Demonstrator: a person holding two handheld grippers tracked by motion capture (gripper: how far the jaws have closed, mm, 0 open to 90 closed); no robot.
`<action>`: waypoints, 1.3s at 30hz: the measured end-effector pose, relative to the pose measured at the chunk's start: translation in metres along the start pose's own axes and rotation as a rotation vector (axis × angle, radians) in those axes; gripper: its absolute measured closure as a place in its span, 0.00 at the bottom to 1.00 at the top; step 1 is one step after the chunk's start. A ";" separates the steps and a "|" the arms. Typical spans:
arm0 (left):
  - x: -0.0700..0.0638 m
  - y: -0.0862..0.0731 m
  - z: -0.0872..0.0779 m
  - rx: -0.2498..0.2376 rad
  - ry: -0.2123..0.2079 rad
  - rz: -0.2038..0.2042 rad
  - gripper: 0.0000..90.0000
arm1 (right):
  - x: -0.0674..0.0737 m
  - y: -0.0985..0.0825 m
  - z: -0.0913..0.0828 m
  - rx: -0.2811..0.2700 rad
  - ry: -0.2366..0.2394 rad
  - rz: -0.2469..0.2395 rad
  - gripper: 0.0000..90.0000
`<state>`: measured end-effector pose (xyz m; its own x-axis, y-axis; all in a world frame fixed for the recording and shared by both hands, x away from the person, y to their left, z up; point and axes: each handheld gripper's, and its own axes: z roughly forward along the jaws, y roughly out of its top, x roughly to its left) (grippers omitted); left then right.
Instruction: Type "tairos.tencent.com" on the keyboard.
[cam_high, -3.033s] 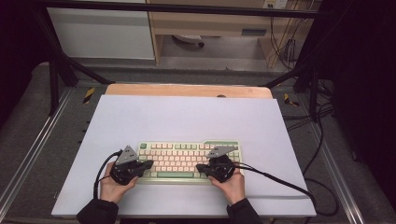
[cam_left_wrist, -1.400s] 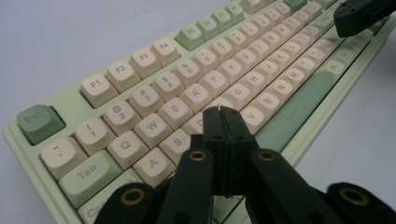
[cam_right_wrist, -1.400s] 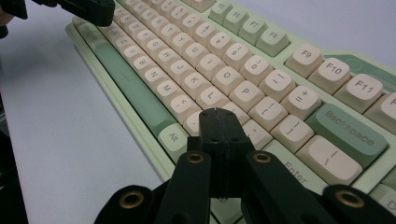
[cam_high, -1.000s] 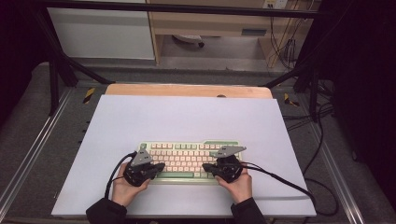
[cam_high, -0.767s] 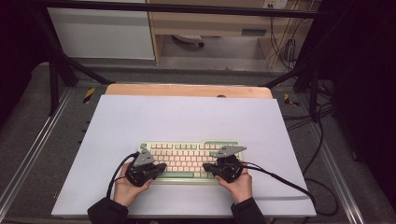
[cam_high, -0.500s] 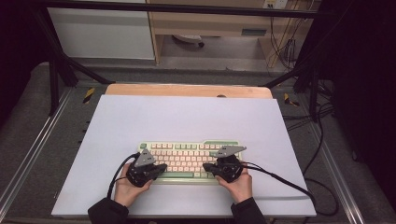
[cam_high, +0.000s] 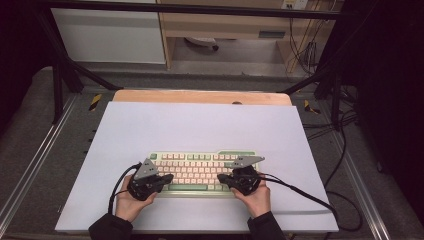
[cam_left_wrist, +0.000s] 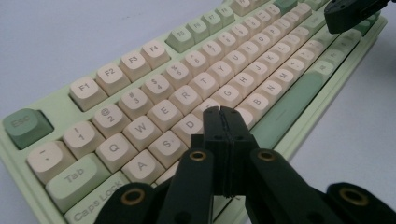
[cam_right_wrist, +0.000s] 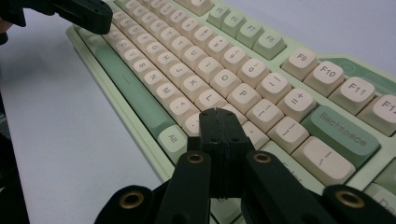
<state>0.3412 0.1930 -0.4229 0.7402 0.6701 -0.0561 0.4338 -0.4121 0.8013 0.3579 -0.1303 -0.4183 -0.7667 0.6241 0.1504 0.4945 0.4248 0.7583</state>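
Note:
A pale green keyboard (cam_high: 200, 170) with cream keys lies near the front of the white tabletop (cam_high: 200, 125). A hand holds each gripper over it. My left gripper (cam_high: 169, 178) hovers over the keyboard's left half, jaws shut and empty; in the left gripper view its tips (cam_left_wrist: 220, 110) sit just above the keys around D and F of the keyboard (cam_left_wrist: 140, 93). My right gripper (cam_high: 223, 178) is over the right half, also shut and empty, its tips (cam_right_wrist: 215, 112) above the keys near L on the keyboard (cam_right_wrist: 261, 70). Whether either touches a key I cannot tell.
A wooden board (cam_high: 200, 96) edges the far side of the white surface. A black cable (cam_high: 300, 192) trails right from the right gripper. Metal frame rails (cam_high: 30, 165) flank the table, and shelving stands beyond it.
Since three seconds ago the left hand and gripper have shifted right, further over the keyboard. Over the last second both hands have barely moved and both grippers stayed shut.

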 end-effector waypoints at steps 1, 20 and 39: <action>0.001 0.000 -0.001 -0.001 0.002 -0.001 1.00 | 0.000 0.000 0.000 -0.005 -0.001 0.000 1.00; 0.009 -0.005 -0.010 -0.015 0.002 -0.011 0.99 | -0.002 0.009 -0.003 -0.027 -0.007 0.024 1.00; 0.012 -0.007 -0.012 -0.017 0.003 -0.010 0.99 | 0.001 0.025 0.020 -0.025 -0.015 0.025 1.00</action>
<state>0.3407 0.2111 -0.4216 0.7345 0.6757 -0.0621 0.4319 -0.3950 0.8108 0.3777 -0.1064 -0.4120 -0.7479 0.6442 0.1602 0.5030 0.3924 0.7701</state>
